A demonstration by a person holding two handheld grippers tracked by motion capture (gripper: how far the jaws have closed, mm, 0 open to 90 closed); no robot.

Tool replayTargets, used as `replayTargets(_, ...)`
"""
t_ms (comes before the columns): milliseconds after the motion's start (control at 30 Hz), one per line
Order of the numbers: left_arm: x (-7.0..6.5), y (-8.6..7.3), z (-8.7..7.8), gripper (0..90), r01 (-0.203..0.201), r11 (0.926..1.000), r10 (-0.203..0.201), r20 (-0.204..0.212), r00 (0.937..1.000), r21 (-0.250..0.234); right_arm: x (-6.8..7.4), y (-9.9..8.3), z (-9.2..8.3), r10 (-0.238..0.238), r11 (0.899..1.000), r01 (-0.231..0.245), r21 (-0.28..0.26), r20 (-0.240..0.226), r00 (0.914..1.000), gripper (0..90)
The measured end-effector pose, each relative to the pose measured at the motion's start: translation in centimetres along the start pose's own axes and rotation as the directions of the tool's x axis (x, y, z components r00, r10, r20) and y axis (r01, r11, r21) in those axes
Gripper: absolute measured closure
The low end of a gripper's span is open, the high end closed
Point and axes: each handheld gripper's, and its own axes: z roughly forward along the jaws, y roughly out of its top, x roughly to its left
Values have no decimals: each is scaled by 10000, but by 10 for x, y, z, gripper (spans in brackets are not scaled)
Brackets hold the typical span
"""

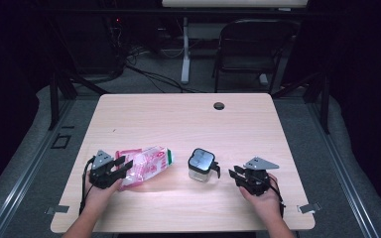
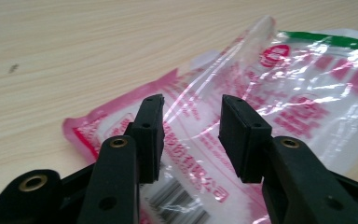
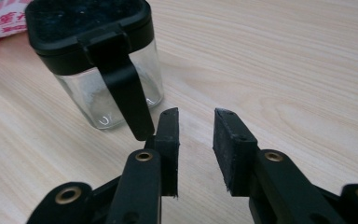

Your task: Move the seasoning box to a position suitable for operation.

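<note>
- Reaching toward two things on a pale wooden table (image 1: 178, 119), a person holds a two-jaw gripper in each hand, forearms coming in from six o'clock in the high view.
- The left gripper (image 1: 122, 165) sits at about eight o'clock on the table, its jaws parted and hanging over the near end of a pink and clear plastic bag (image 1: 144, 165). In the left gripper view the pads stand apart above the bag (image 2: 261, 93) without pinching the film, so the tool is released.
- The right gripper (image 1: 234, 174) sits at about four o'clock, jaws spread with nothing between them. In the right gripper view its tips (image 3: 196, 126) stand just beside the hanging black lid tab of a small clear jar (image 3: 98, 70), with bare wood between the pads.
- The jar (image 1: 201, 165) stands upright between the two grippers, lid closed; the bag lies flat at its nine o'clock, close by, though contact cannot be judged.
- Judging progress: nothing is lifted, opened or poured yet. Both tools look poised for a first grasp, so nearly all the work seems left.
- Hard to make out: whether the left-hand jaw touches the lid tab; what the white contents of the bag are; whether the jar holds more than a trace at its bottom. The bag's printed text is too blurred to read.
</note>
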Motion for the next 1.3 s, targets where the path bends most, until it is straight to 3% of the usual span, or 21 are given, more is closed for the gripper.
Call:
replayTargets(200, -6, 1, -3, 605, -119, 9999, 118, -67, 9999, -115, 6, 4, -4, -380, 9993, 380, -7, -26, 9993, 725)
replayTargets(333, -9, 0, -8, 596, -496, 9987, 494, -295, 9983, -69, 10, 10, -6, -458, 9988, 460, 187, -111, 9989, 726)
replayTargets(400, -9, 0, -11, 585, -532, 9985, 525, -387, 9979, -159, 11, 10, -3, -179, 9985, 199, 508, -385, 9991, 725)
replayTargets(567, -10, 0, -13, 583, -642, 9975, 629, -458, 9970, -283, 14, 10, 1, -348, 9965, 395, 739, -638, 9974, 738)
replayTargets(633, -11, -2, -14, 605, -706, 9974, 701, -302, 9971, -171, 16, 13, 5, -396, 9964, 441, 724, -627, 9972, 736)
replayTargets(733, -11, -4, -17, 609, -835, 9965, 832, -457, 9955, -41, 16, 15, 7, -261, 9953, 353, 899, -1022, 9944, 735)
replayTargets(867, -10, -5, -23, 613, -628, 9980, 625, -433, 9971, -49, 22, 19, 9, -336, 9932, 496, 1054, -1485, 9883, 706)
replayTargets(1067, -9, -7, -26, 605, -490, 9988, 486, -412, 9980, -91, 30, 20, 20, -828, 9898, 910, 1098, -764, 9936, 651)
replayTargets(1167, -11, -8, -26, 601, -538, 9985, 534, -364, 9979, -109, 32, 20, 27, -670, 9923, 740, 993, -724, 9951, 649)
replayTargets(1300, -15, -8, -26, 597, -704, 9974, 700, -289, 9971, -145, 36, 22, 34, -889, 9921, 929, 849, -494, 9948, 673)
